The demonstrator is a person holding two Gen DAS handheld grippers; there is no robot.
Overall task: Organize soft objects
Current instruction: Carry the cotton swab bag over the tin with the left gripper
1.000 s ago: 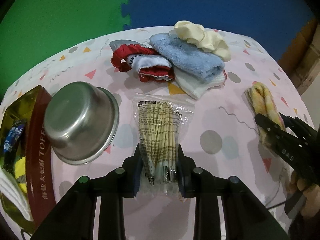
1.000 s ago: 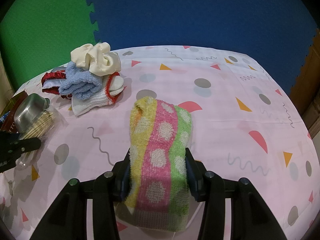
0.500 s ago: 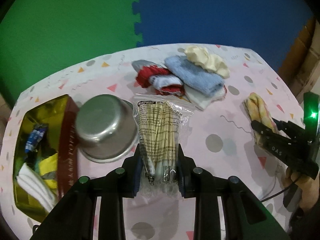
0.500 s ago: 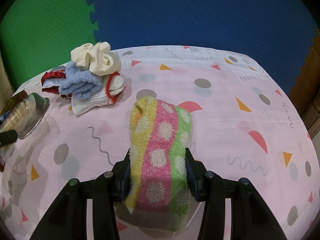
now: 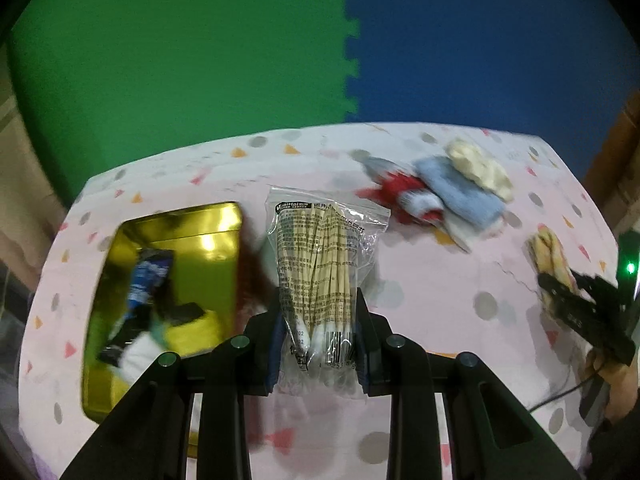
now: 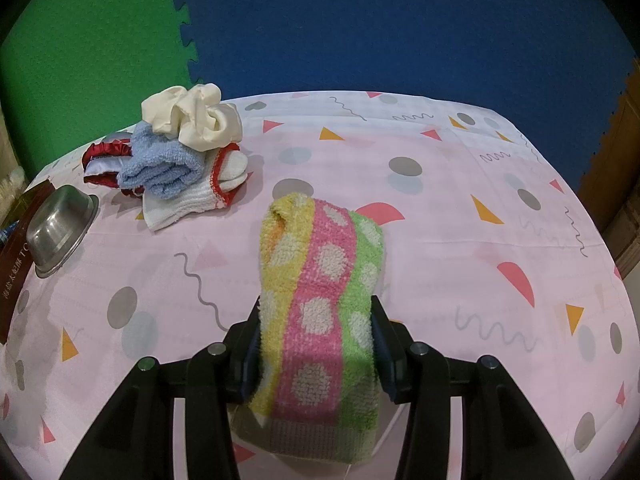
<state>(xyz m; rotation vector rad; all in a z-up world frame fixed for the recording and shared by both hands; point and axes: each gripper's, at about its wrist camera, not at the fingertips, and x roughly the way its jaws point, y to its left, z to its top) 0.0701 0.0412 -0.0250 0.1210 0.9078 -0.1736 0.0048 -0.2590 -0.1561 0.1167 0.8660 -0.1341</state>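
My left gripper (image 5: pixel 318 320) is shut on a clear bag of cotton swabs (image 5: pixel 320 264) and holds it above the table, just right of an open gold tin (image 5: pixel 168 280). My right gripper (image 6: pixel 316 336) is shut on a striped yellow, pink and green dotted towel (image 6: pixel 320 280) resting on the pink tablecloth; it also shows in the left wrist view (image 5: pixel 576 312). A pile of soft things, a blue cloth (image 6: pixel 160 168), a cream scrunchie (image 6: pixel 192 116), a red and white piece (image 6: pixel 104 160) and a white sock (image 6: pixel 192 196), lies at the back left.
The gold tin holds a blue packet (image 5: pixel 148 280) and white items. A steel bowl (image 6: pixel 60 228) lies tipped against the tin's dark red side (image 6: pixel 16 280). Green and blue foam mats stand behind the table. The table's edges are near on all sides.
My left gripper has risen and swung left with the swab bag, bringing the open tin into view. The right gripper and towel have not moved.
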